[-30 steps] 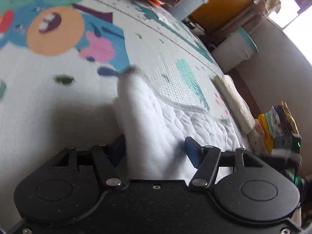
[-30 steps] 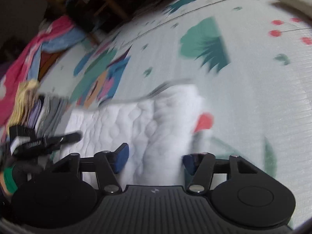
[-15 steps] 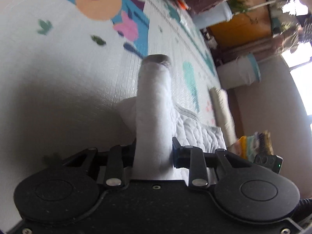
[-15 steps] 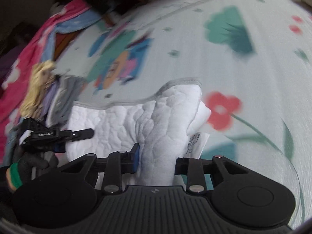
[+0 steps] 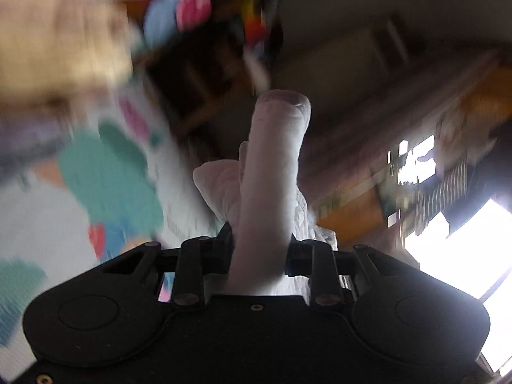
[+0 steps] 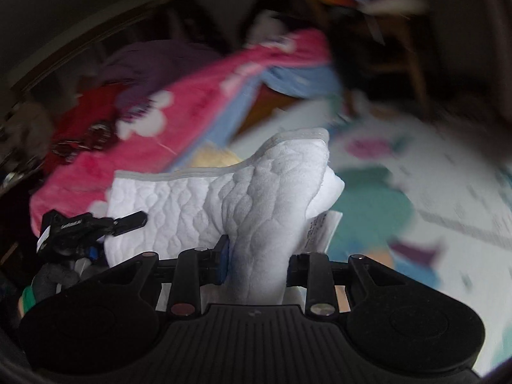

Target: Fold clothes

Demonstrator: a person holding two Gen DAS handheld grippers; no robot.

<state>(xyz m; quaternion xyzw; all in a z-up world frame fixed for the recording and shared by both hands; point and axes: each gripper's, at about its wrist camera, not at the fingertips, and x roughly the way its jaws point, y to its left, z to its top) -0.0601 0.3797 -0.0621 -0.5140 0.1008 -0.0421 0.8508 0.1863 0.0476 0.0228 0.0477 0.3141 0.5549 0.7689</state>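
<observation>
I see no containers here. My left gripper (image 5: 260, 249) has its jaws clenched on a bunched corner of the white quilted garment (image 5: 272, 172), which stands up from between them like a soft tube. My right gripper (image 6: 257, 264) grips another puffy, stitched corner with grey edging and a paper label (print unreadable). The cloth spans toward the left gripper, lifted above the colourful play mat (image 6: 416, 211). Beyond lies a pink blanket (image 6: 179, 118).

Left claw (image 5: 260, 249) clamped on white cloth (image 5: 272, 176), right claw (image 6: 257, 257) likewise, both raised
</observation>
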